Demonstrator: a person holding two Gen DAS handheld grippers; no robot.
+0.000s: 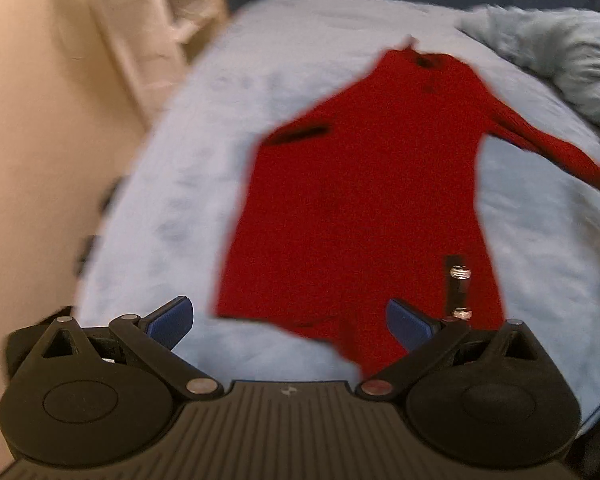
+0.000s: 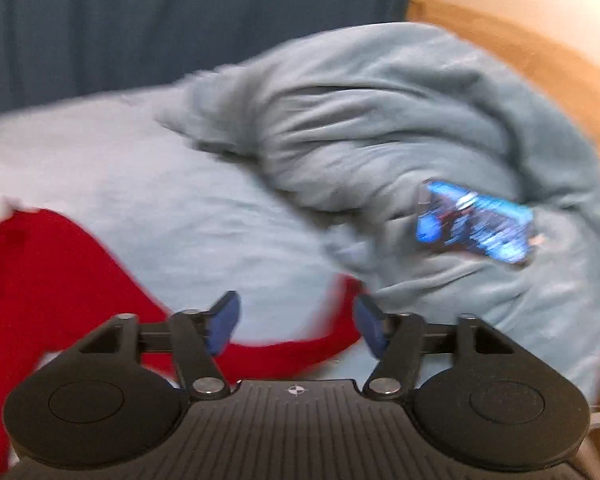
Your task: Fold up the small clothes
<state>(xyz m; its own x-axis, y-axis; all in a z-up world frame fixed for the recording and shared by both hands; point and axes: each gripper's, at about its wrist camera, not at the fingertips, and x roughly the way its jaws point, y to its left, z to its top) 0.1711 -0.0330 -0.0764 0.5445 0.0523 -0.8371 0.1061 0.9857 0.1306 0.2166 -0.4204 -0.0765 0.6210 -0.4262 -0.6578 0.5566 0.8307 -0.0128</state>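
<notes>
A small red long-sleeved garment (image 1: 360, 200) lies spread flat on a light blue bed sheet (image 1: 172, 200), collar far, hem near. Its right sleeve (image 1: 552, 144) stretches out to the right; its left sleeve looks folded in over the body. My left gripper (image 1: 290, 326) is open and empty, hovering above the hem at the near edge. In the right wrist view the red garment (image 2: 48, 276) fills the lower left, and its sleeve (image 2: 292, 352) runs under my right gripper (image 2: 296, 324), which is open and empty just above it. Both views are motion-blurred.
A bunched grey-blue blanket (image 2: 400, 128) lies on the right of the bed, also in the left wrist view (image 1: 560, 60). A phone with a lit blue screen (image 2: 476, 222) rests on it. A white shelf unit (image 1: 156, 20) and dark curtain (image 2: 180, 20) stand behind.
</notes>
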